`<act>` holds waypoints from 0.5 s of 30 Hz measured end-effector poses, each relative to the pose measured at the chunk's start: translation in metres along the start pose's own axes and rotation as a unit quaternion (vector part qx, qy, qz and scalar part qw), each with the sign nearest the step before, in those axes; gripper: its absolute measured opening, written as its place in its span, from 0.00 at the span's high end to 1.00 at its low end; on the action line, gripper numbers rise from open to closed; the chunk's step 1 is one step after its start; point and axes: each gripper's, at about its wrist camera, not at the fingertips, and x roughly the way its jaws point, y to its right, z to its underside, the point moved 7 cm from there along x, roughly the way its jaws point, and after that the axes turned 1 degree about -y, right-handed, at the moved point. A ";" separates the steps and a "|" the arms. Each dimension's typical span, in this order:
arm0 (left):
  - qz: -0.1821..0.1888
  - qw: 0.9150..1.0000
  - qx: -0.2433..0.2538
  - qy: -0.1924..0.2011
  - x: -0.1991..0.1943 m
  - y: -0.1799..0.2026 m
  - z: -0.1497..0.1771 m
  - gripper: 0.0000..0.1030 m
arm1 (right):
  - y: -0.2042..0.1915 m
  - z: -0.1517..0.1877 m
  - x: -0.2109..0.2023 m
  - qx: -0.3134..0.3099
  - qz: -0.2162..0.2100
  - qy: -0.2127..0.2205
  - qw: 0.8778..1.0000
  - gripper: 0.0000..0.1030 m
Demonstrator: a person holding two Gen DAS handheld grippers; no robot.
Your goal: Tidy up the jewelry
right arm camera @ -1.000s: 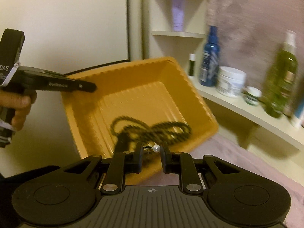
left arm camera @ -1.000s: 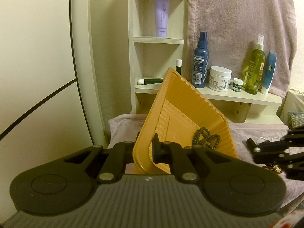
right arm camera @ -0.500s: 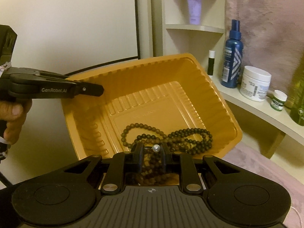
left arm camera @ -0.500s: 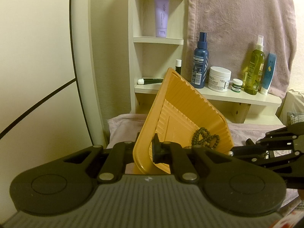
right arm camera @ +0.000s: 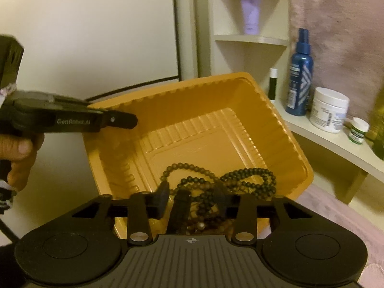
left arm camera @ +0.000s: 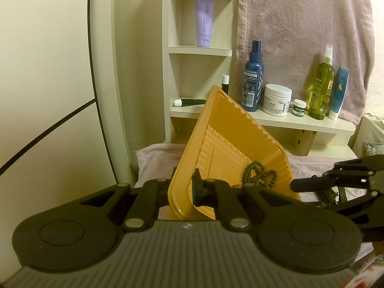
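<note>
An orange plastic tray (left arm camera: 230,139) is held tilted, its open side facing right, and my left gripper (left arm camera: 184,189) is shut on its near rim. A dark bead necklace (left arm camera: 259,175) lies heaped in the tray's low corner. In the right wrist view the tray (right arm camera: 192,110) fills the middle, with the beads (right arm camera: 240,177) at its bottom. My right gripper (right arm camera: 192,194) hangs over those beads with its jaws opening, and the pads press on nothing. A small pearl piece (right arm camera: 201,226) lies among the beads under it. The left gripper (right arm camera: 129,120) pinches the tray's left rim.
A pale shelf (left arm camera: 276,122) behind the tray carries a blue spray bottle (left arm camera: 253,81), a white cream jar (left arm camera: 277,99) and a green bottle (left arm camera: 321,88). A purple tube (left arm camera: 204,21) stands higher up. A pink towel (left arm camera: 153,158) covers the surface below. A hand (right arm camera: 19,148) holds the left gripper.
My right gripper has come in over the tray and spread its jaws. The small pearl piece that was between them now lies among the beads. The left gripper and tray have not moved.
</note>
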 end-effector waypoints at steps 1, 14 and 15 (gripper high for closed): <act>0.000 1.000 0.000 0.000 0.000 0.000 0.000 0.93 | 0.003 0.000 -0.002 0.007 0.002 0.002 1.000 0.59; 0.001 1.000 -0.001 0.000 0.000 0.000 0.000 0.93 | 0.067 0.041 -0.086 0.121 0.136 0.040 0.982 0.59; 0.001 1.000 -0.001 0.000 0.000 0.000 0.000 0.93 | 0.071 0.046 -0.093 0.137 0.146 0.043 0.979 0.59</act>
